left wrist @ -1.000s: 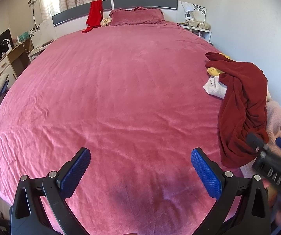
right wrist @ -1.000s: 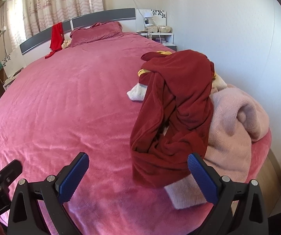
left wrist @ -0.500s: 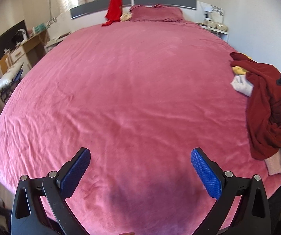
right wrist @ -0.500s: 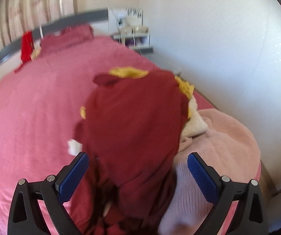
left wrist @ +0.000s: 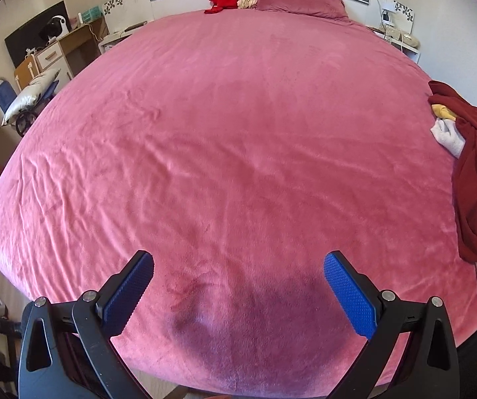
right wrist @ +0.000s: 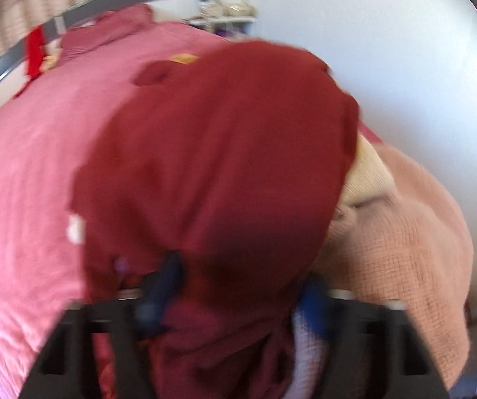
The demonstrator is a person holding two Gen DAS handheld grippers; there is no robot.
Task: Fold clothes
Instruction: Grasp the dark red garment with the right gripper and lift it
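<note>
You're only starting: nothing is folded yet. Your right gripper (right wrist: 235,299) is closing on the dark red garment (right wrist: 218,153) filling mid-frame atop the pile, cloth between its jaws. Your left gripper (left wrist: 238,286) hangs wide open and empty over the bare bed (left wrist: 225,153).

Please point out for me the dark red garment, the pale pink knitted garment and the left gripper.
dark red garment (right wrist: 225,153): right wrist view, on its broad upper fold.
pale pink knitted garment (right wrist: 404,239): right wrist view, on its knitted top.
left gripper (left wrist: 238,286): left wrist view, midway between the blue pads.
</note>
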